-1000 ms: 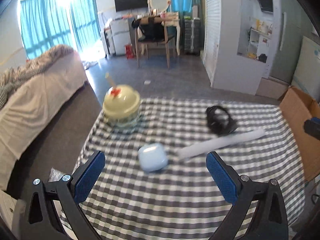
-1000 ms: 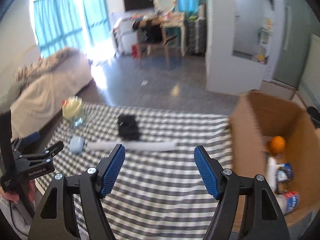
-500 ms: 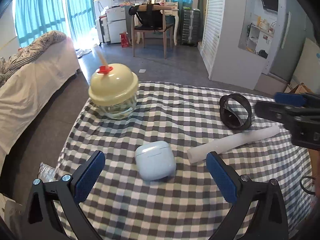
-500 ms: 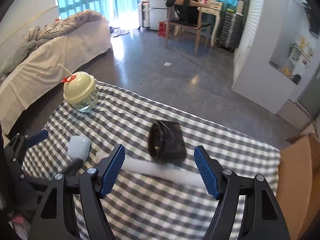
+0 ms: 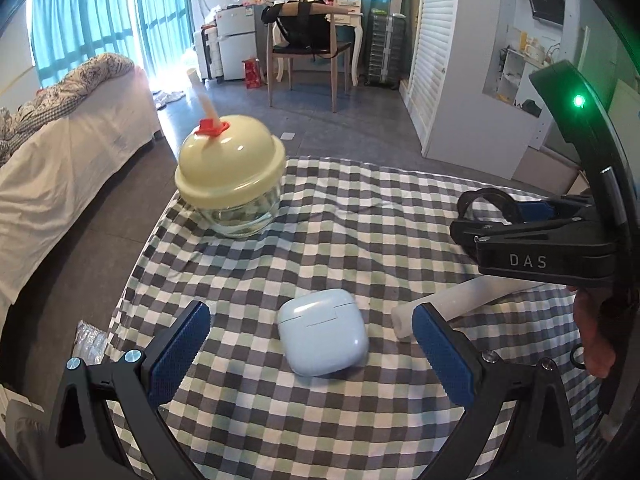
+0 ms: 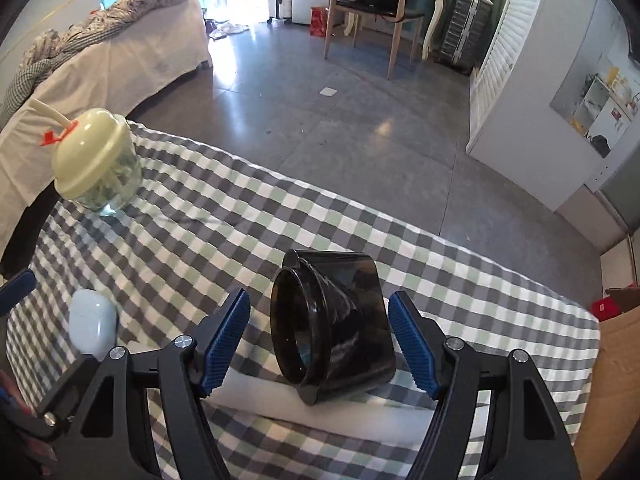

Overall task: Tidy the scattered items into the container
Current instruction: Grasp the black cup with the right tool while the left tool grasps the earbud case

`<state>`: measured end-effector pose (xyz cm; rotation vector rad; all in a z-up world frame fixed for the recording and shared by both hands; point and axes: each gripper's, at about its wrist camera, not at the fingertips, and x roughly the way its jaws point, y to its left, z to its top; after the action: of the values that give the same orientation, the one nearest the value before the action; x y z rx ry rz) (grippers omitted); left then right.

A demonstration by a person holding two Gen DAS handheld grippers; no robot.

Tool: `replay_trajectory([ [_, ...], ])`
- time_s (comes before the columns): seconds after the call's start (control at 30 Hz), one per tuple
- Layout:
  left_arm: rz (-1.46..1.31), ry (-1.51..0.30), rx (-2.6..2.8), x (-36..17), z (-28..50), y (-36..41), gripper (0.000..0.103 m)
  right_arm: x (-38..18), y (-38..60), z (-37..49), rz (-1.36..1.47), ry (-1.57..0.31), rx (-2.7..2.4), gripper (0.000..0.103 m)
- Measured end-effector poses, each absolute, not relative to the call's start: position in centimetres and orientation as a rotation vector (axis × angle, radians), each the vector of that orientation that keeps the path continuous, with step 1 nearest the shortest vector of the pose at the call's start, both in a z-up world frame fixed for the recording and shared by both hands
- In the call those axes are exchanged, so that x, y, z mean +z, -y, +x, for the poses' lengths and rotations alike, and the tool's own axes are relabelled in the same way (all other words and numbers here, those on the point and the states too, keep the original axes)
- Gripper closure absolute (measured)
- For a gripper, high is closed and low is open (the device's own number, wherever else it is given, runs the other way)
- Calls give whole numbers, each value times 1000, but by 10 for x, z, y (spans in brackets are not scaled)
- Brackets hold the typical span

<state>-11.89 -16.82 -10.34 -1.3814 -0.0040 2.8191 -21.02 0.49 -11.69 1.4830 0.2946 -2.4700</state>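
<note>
Right gripper (image 6: 319, 342) wide open around the black cup (image 6: 332, 326), not touching, left gripper (image 5: 310, 354) wide open around the earbud case (image 5: 322, 331).

In the left wrist view we see only the top arc of the black funnel-shaped piece (image 5: 486, 200); the right claw (image 5: 532, 220) covers the rest, and we cannot tell how its jaws stand there. That claw also hides the far end of the white tube (image 5: 460, 300). In the right wrist view the black piece (image 6: 332, 328) covers the tube's (image 6: 320, 412) middle, and the cardboard box (image 6: 612, 380) beside the table (image 6: 240, 220) is cut off by the edge.
</note>
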Motion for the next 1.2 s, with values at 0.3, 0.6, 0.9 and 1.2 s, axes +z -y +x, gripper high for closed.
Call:
replay_trajectory([
  [0.3, -1370, 31, 2811, -101, -115, 173, 0, -115, -21, -211, 1493, -199, -2486, 44],
  [0.6, -1386, 44, 2755, -108, -118, 168, 0, -63, -40, -184, 1344, -77, -2525, 55],
  [0.9, -1506, 74, 2719, -135, -130, 173, 0, -76, -52, -169, 1410, -44, -2491, 56],
  [1.2, -1531, 78, 2689, -129, -129, 176, 50, -73, -63, -157, 1380, 9, -2477, 56],
])
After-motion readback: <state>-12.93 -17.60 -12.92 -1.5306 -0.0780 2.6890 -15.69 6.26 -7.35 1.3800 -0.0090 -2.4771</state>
